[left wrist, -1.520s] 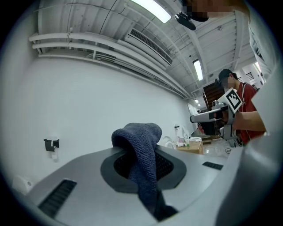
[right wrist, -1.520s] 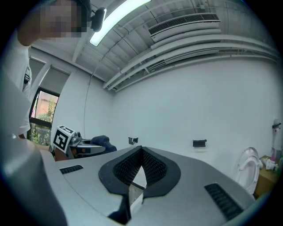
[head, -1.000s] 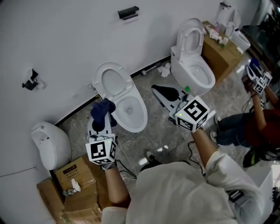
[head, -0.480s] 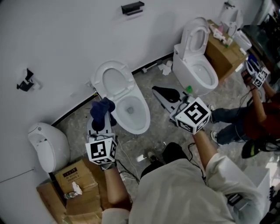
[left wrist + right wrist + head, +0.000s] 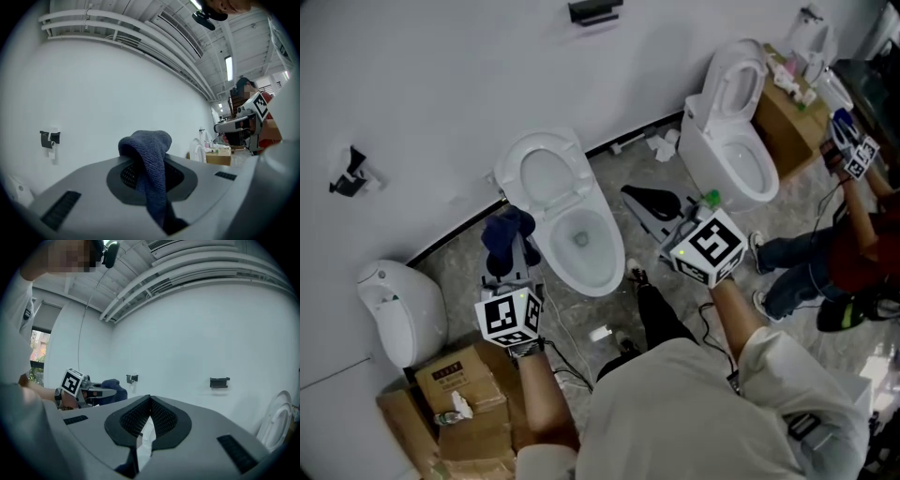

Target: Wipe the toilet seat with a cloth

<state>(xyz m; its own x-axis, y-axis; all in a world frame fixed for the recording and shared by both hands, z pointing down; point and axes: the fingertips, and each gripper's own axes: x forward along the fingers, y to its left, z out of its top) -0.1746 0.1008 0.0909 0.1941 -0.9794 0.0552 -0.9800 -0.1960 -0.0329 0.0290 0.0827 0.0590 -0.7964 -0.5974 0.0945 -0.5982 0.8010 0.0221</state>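
left gripper (image 5: 512,249) lower, cloth (image 5: 504,232) lengthwise along it

Three toilets stand along the wall (image 5: 441,84): the left toilet (image 5: 398,309), middle toilet (image 5: 572,225) and right toilet (image 5: 736,141). Cardboard boxes (image 5: 459,384) sit on the floor before the left toilet. Another box (image 5: 787,117) stands just right of the right toilet. The left hand-held gripper (image 5: 511,255), with the cloth (image 5: 504,232) between its jaws, is just left of the middle toilet. The right hand-held gripper (image 5: 633,194) is between the middle and right toilets.
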